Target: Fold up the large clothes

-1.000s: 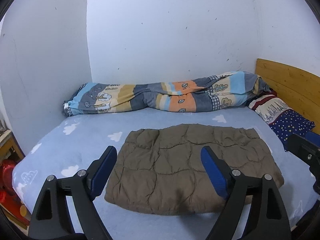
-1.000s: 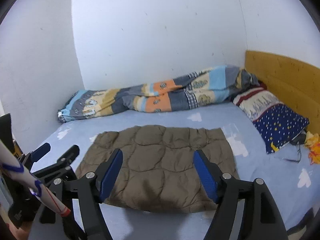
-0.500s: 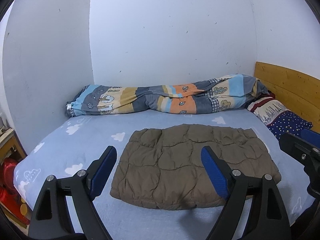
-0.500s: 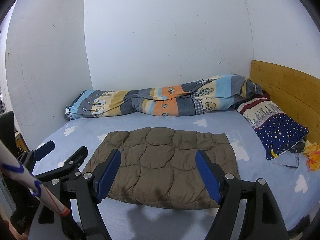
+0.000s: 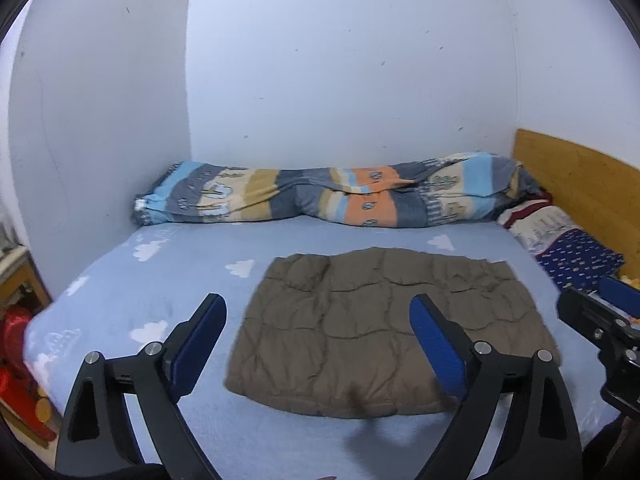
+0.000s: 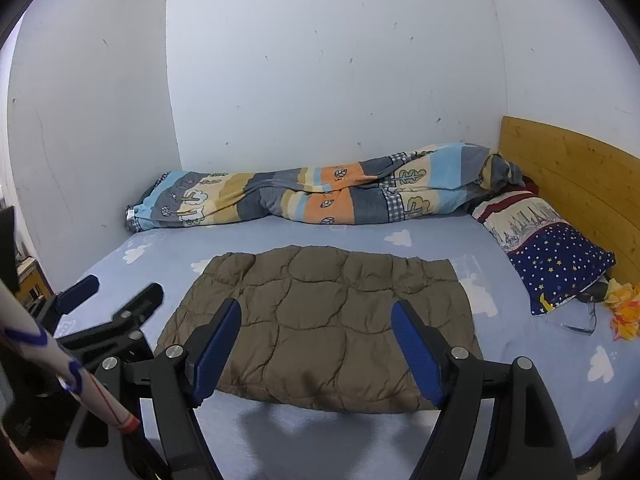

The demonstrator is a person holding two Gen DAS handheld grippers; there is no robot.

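Observation:
A brown quilted garment [image 5: 384,328] lies folded into a flat rectangle in the middle of the light blue bed sheet [image 5: 168,280]; it also shows in the right wrist view [image 6: 320,320]. My left gripper [image 5: 320,344] is open and empty, held above the bed's near edge in front of the garment. My right gripper [image 6: 316,348] is open and empty, at the same near edge. Neither touches the cloth. The right gripper shows at the right edge of the left wrist view [image 5: 600,328]; the left one at the left of the right wrist view [image 6: 108,312].
A rolled striped duvet [image 6: 320,196] lies along the back wall. A starry blue pillow [image 6: 556,256] rests by the wooden headboard [image 6: 576,176]. An orange item [image 6: 624,308] lies at the far right. Red things [image 5: 16,344] stand left of the bed.
Both grippers have drawn back and risen a little from the garment, so more wall shows. The garment has stayed flat and both grippers have stayed open.

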